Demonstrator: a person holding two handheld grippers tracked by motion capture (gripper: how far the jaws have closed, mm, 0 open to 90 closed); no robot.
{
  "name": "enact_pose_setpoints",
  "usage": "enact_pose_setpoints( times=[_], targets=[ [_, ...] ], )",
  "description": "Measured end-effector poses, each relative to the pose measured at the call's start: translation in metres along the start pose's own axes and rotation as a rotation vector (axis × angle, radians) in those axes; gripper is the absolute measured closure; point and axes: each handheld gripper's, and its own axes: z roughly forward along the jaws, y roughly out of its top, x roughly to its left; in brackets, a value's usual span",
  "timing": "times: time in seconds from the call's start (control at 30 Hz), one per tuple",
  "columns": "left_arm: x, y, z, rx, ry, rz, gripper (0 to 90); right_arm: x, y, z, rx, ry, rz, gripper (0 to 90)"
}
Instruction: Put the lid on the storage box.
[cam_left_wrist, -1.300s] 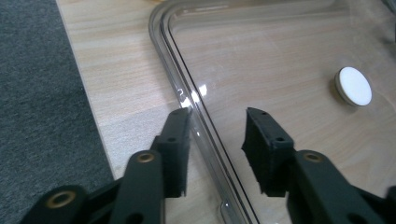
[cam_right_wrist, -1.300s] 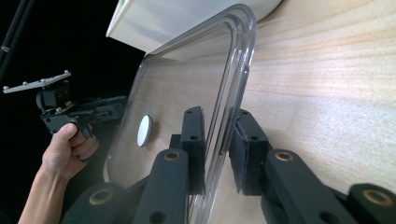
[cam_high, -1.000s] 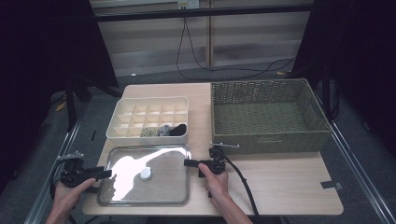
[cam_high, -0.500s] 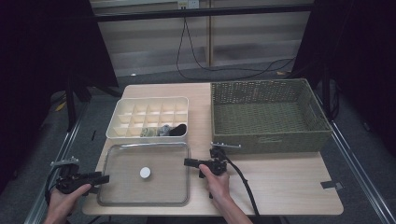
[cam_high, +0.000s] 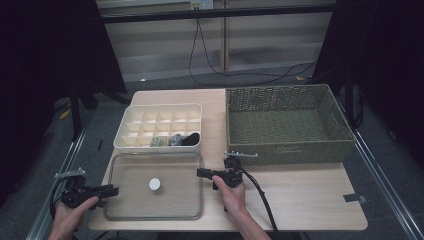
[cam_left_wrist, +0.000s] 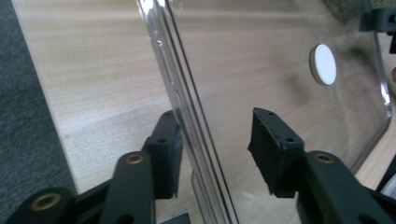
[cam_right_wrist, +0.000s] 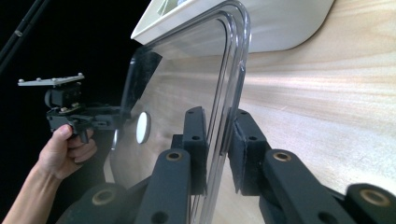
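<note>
A clear plastic lid (cam_high: 135, 200) with a white round knob (cam_high: 154, 184) lies on the wooden table near its front edge. My left gripper (cam_high: 112, 190) is at the lid's left edge. In the left gripper view its jaws (cam_left_wrist: 215, 149) straddle the lid's rim (cam_left_wrist: 187, 102); they have just been closing, and the right pad still stands off the plastic. My right gripper (cam_high: 200, 172) is at the lid's right edge. In the right gripper view both its pads (cam_right_wrist: 219, 140) press on the rim (cam_right_wrist: 238, 70).
A cream compartment box (cam_high: 127, 135) stands just behind the lid, with a few dark and grey items (cam_high: 175, 140) in its front row. A green wicker basket (cam_high: 285, 150) fills the back right. Bare table (cam_high: 310, 200) lies right of my right hand.
The bright glare on the lid is gone and it now looks flat and clear. The left gripper's jaws have narrowed around the rim. Both hands have stayed in place.
</note>
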Motion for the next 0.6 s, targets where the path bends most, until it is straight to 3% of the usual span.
enact_pose_setpoints(
  times=[0.17, 0.43, 0.6],
  targets=[
    [0.000, -0.001, -0.005, -0.036, -0.016, 0.002, 61.0, 0.008, 0.004, -0.002, 0.005, -0.028, -0.046, 76.4],
    [-0.004, 0.002, -0.007, -0.052, -0.002, 0.030, 63.0, 0.011, 0.008, -0.004, 0.014, -0.052, -0.075, 74.8],
    [-0.007, 0.005, -0.008, -0.061, -0.002, 0.025, 65.4, 0.015, 0.012, -0.006, 0.009, -0.076, -0.102, 73.9]
  ],
)
